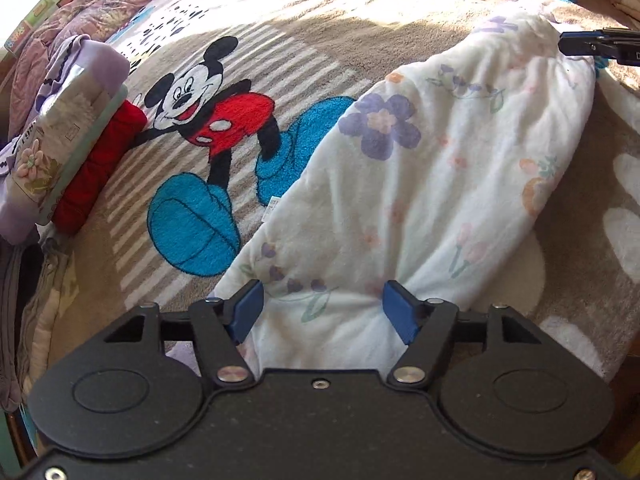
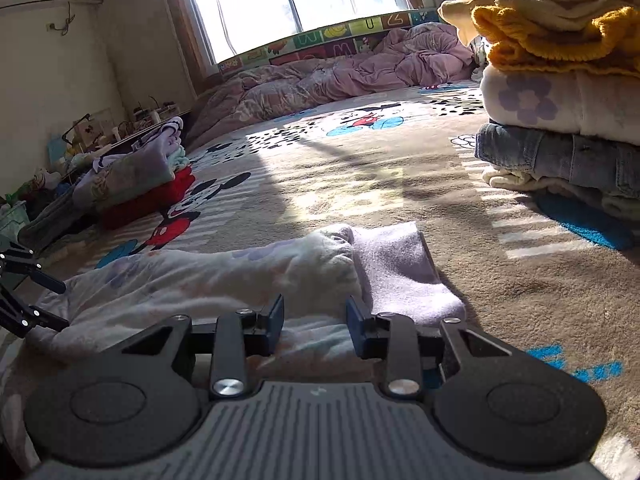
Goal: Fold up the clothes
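A white fleece garment (image 1: 432, 168) printed with purple flowers lies stretched out on the Mickey Mouse carpet (image 1: 320, 40). My left gripper (image 1: 324, 308) stands open at its near end, with the cloth bunched between the blue pads (image 1: 250, 312). The right gripper (image 1: 592, 46) shows at the garment's far end. In the right wrist view the garment (image 2: 224, 276) runs leftward, and its lilac band (image 2: 396, 268) lies just ahead. My right gripper (image 2: 316, 320) is open low over that end, nothing pinched. The left gripper (image 2: 60, 304) appears at the left edge.
A pile of folded clothes (image 1: 68, 132), red at the bottom, sits on the carpet's left side. A taller stack (image 2: 560, 92) with yellow knit and denim stands on the right. A crumpled pink quilt (image 2: 340, 76) lies along the window wall.
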### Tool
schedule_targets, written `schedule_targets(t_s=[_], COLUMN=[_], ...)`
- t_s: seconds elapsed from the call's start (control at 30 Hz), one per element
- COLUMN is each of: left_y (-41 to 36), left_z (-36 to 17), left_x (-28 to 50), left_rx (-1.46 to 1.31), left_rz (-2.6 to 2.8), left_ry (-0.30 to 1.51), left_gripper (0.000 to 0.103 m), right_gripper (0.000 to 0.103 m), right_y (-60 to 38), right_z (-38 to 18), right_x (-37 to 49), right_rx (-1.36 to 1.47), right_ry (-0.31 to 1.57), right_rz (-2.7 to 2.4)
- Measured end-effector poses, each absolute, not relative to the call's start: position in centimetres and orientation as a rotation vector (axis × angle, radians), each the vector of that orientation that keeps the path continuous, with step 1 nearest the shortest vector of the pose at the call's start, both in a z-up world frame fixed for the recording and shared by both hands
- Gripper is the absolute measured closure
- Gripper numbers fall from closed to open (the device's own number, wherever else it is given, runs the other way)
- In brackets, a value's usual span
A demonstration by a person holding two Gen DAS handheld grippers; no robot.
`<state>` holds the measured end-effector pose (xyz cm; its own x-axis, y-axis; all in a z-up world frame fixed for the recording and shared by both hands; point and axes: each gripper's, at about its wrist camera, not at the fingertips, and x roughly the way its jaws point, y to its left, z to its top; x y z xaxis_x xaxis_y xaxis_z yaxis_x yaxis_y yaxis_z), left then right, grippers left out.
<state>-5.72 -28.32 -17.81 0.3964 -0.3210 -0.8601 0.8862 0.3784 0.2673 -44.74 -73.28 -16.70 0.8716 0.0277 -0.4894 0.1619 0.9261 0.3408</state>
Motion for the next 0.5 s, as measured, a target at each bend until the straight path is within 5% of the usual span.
schedule_targets(t_s=[0.2,0.3,0.5], left_y=[-23.8,-21.8,-18.0], left_z=[-12.6,-11.2,-12.0], left_x=[-6.2,-6.1,-6.3], left_rx=[0.568,0.375,-0.084], left_rz=[-0.805,-0.724,-0.589], left_ry=[0.804,0.85,1.0], left_gripper=[0.035,0.035,0.035], right_gripper=[0.053,0.037,0.036], right_y=[-78.4,-79.6,-80.3], right_z=[-16.2,-18.3,-21.1], right_x=[-48.0,-48.7,-49.0], right_rx=[0.679,0.911,1.197], right_ry=[0.441,0.453,0.489], right_rz=[-0.162,-0.133,-0.086])
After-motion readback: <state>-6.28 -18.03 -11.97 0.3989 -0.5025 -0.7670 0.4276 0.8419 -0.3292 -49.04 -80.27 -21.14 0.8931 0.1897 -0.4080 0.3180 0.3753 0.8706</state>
